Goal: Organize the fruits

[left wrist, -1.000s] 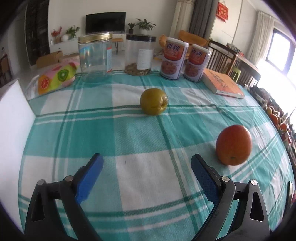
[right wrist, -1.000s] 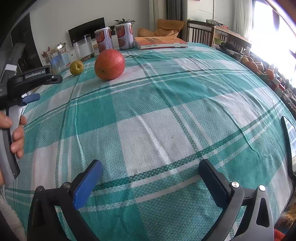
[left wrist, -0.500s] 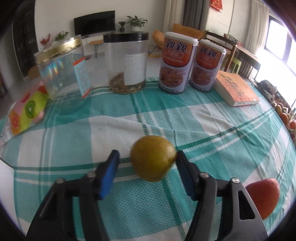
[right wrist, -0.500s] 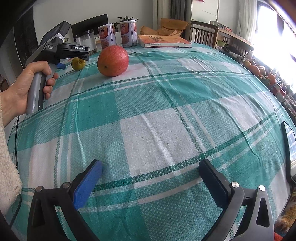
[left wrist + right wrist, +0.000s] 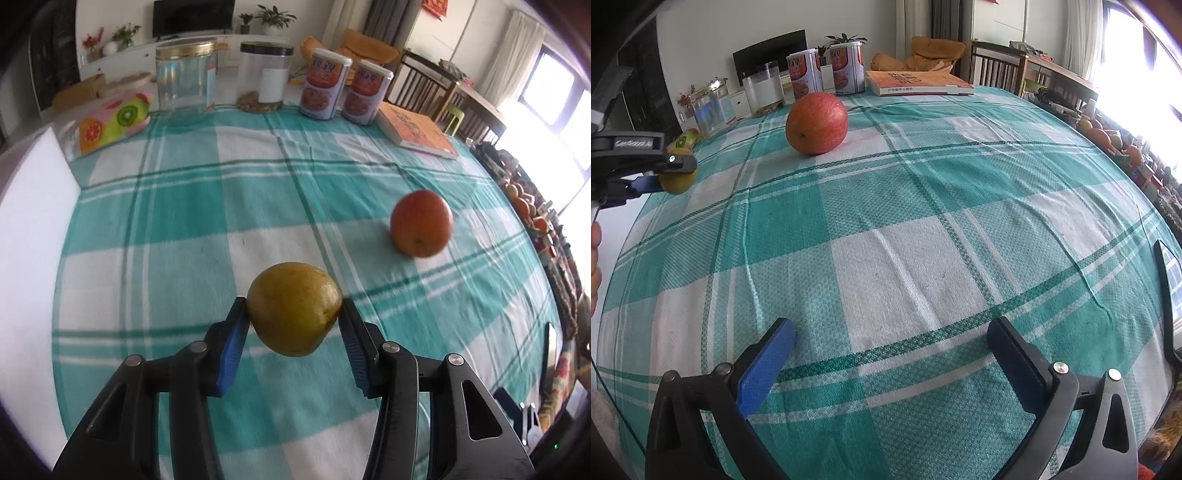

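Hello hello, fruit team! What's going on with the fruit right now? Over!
Left gripper shut on the yellow fruit, lifted off the tablecloth. Right gripper open, empty. Orange fruit waiting on the cloth. Nothing in the way.

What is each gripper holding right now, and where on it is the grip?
The left gripper holds the yellow-green fruit, pads pressed on its two opposite sides around the middle. The right gripper holds nothing; its jaws stand open over the tablecloth.
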The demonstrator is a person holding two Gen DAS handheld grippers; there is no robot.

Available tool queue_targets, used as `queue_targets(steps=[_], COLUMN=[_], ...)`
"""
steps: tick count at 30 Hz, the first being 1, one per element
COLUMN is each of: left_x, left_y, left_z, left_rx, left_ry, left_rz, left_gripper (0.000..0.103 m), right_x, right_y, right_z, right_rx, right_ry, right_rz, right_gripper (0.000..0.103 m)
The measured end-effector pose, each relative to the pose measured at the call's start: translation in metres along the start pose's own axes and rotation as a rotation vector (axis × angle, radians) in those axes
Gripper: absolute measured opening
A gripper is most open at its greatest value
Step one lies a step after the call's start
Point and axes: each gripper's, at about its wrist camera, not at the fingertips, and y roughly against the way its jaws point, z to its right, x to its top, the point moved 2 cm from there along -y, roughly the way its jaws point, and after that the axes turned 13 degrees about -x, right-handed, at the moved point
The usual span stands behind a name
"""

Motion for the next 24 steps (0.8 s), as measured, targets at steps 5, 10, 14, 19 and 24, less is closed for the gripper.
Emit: queue_targets(steps=[5, 10, 14, 19, 24], left_x=[-0.063, -0.096, -0.097, -0.092, -0.097], left_y=[0.031, 0.026, 0.023, 0.013, 0.001], left_z=[0.015, 0.007, 0.000, -0.006, -0.006], left_rx=[-0.042, 0.062, 0.074, 0.143, 0.191], left_ry=[0.002, -0.026, -0.050, -0.088, -0.119], left_rz=[-0.057, -0.030, 0.057, 0.107, 0.088], left_gripper=[0.051, 0.051, 0.055, 0.090, 0.094], right_x=[0.000, 0.000, 0.000, 0.000, 0.000], right_y=[0.001, 0.000, 0.000, 0.000, 0.000], right_z=[0.000, 0.000, 0.000, 0.000, 0.000], right_rx=[0.000, 0.001, 0.000, 0.000, 0.000], right_ry=[0.000, -0.001, 0.000, 0.000, 0.000], right_rz=[0.000, 0.000, 0.000, 0.000, 0.000], right_gripper=[0.103, 0.103, 0.103, 0.103, 0.103])
